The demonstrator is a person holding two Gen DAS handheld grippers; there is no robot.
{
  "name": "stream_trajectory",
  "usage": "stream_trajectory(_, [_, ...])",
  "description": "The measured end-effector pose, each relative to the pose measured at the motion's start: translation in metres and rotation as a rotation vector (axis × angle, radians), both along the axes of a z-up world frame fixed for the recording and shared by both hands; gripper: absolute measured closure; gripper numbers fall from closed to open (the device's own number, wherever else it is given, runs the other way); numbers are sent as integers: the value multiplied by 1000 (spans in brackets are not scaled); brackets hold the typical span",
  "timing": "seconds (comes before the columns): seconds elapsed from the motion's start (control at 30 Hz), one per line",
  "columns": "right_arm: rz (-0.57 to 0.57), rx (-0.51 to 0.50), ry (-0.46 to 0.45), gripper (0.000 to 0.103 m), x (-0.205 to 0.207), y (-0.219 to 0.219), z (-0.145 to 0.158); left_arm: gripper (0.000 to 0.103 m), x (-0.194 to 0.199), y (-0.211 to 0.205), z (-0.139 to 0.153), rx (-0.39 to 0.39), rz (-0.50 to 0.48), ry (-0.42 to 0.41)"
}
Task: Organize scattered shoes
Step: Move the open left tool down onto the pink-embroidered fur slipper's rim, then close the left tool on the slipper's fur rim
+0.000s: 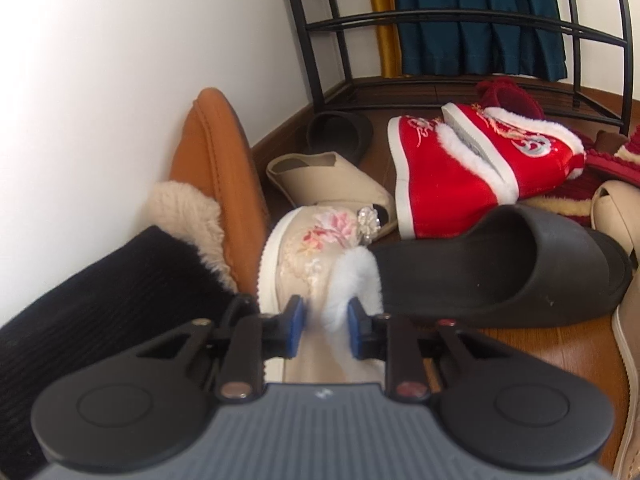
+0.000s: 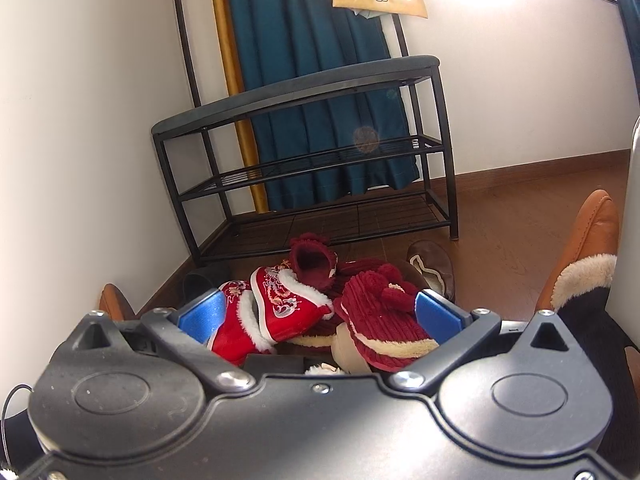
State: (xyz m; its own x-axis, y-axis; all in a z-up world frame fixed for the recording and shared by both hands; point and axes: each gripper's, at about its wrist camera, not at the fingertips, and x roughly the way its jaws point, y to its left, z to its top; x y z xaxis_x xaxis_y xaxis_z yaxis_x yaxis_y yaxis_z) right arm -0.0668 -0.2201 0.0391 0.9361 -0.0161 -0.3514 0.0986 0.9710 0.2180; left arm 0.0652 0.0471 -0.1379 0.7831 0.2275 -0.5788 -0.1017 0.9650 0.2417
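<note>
My left gripper (image 1: 326, 320) is shut on the white fur collar of a cream embroidered boot (image 1: 316, 248), which lies on the wooden floor with its toe pointing away. A black slide sandal (image 1: 500, 272) rests against the boot's right side. Two red embroidered boots (image 1: 440, 184) with white fur trim lie behind it. In the right wrist view my right gripper (image 2: 318, 316) stands open above the pile, over the red boots (image 2: 280, 296) and a dark red corduroy slipper (image 2: 380, 312), holding nothing. The black metal shoe rack (image 2: 304, 96) stands bare against the wall.
A tan fleece-lined boot (image 1: 216, 160) with black ribbed fabric leans on the white wall at left. A beige mule (image 1: 332, 180), a second black slide (image 1: 340, 132) and a brown shoe (image 2: 432, 268) lie near the rack. Another tan boot (image 2: 584, 240) stands at right. A teal curtain (image 2: 320, 80) hangs behind.
</note>
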Motion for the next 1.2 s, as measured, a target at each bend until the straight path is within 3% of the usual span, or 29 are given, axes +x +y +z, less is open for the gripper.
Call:
stream_trajectory(0.23, [-6, 4, -4, 0, -4, -5, -2, 94, 0, 5, 7, -63, 1, 11])
stream_trajectory(0.33, [-9, 8, -5, 0, -5, -6, -2, 95, -3, 4, 7, -56, -7, -1])
stream_trajectory(0.37, [-9, 9, -6, 0, -5, -7, -2, 94, -4, 3, 6, -42, -9, -1])
stream_trajectory(0.4, [-9, 10, -8, 0, -5, -7, -2, 88, -3, 0, 3, -12, -13, 12])
stream_trajectory(0.43, [-7, 10, -10, 0, -5, -7, -3, 76, -2, -3, -1, 22, -8, 26])
stream_trajectory(0.53, [-3, 10, -14, 0, -4, -7, -2, 63, 2, -9, -12, 73, 34, 60])
stream_trajectory(0.6, [-2, 6, -12, 0, -4, -8, -3, 63, 6, -12, -16, 92, 58, 74])
stream_trajectory(0.77, [-1, 2, 8, 0, -2, -15, -8, 63, 17, -32, -37, 317, 48, 95])
stream_trajectory(0.8, [-3, 3, 10, 0, -2, -16, -9, 73, 16, -32, -38, 330, 56, 82])
stream_trajectory(0.83, [-7, 2, 11, 0, -2, -18, -10, 80, 15, -29, -37, 327, 72, 70])
stream_trajectory(0.9, [-15, 2, 14, 0, -2, -22, -11, 84, 16, -19, -28, 261, 91, 62])
stream_trajectory(1.2, [-17, 9, 8, 0, -5, -22, -13, 95, 8, 5, 2, 60, 93, 47])
